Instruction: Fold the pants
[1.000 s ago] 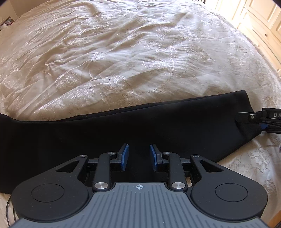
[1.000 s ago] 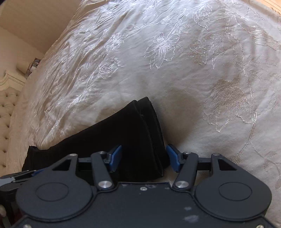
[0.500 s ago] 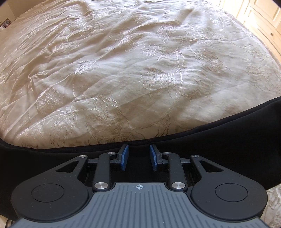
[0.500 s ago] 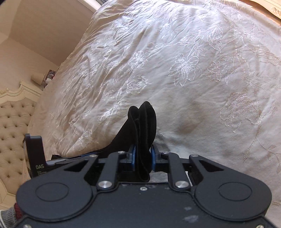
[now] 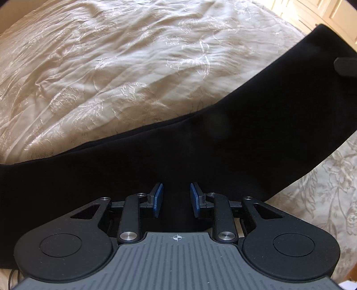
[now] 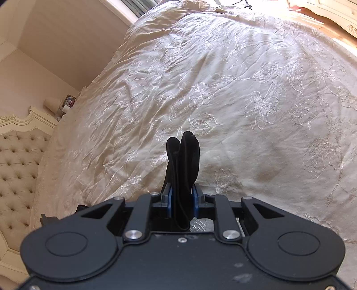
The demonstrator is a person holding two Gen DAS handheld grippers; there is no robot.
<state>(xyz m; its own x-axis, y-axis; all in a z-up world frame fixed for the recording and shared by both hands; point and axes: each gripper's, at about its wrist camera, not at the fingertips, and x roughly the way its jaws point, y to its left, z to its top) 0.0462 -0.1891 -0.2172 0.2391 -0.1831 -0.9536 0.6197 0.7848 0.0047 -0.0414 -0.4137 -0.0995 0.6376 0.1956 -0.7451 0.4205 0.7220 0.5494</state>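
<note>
The black pants (image 5: 200, 142) lie folded lengthwise in a long band across the cream bedspread. Their right end curves up off the bed toward the upper right. My left gripper (image 5: 176, 199) is open, its blue pads apart over the band's near edge, holding nothing. My right gripper (image 6: 181, 200) is shut on the leg end of the pants (image 6: 184, 160), which sticks up between the blue pads as two folded layers. Part of the right gripper shows at the right edge of the left wrist view (image 5: 345, 67), at the raised end.
The embroidered cream bedspread (image 6: 245, 93) covers the whole bed. A tufted headboard (image 6: 17, 160) stands at the left, with a small lamp and items (image 6: 60, 103) beside it. Cream cabinet doors (image 5: 323, 13) stand past the bed's far right.
My right gripper has closed on the pants' leg end and lifted it off the bed. The band's right end has risen and swung up in the left wrist view. My left gripper has stayed open.
</note>
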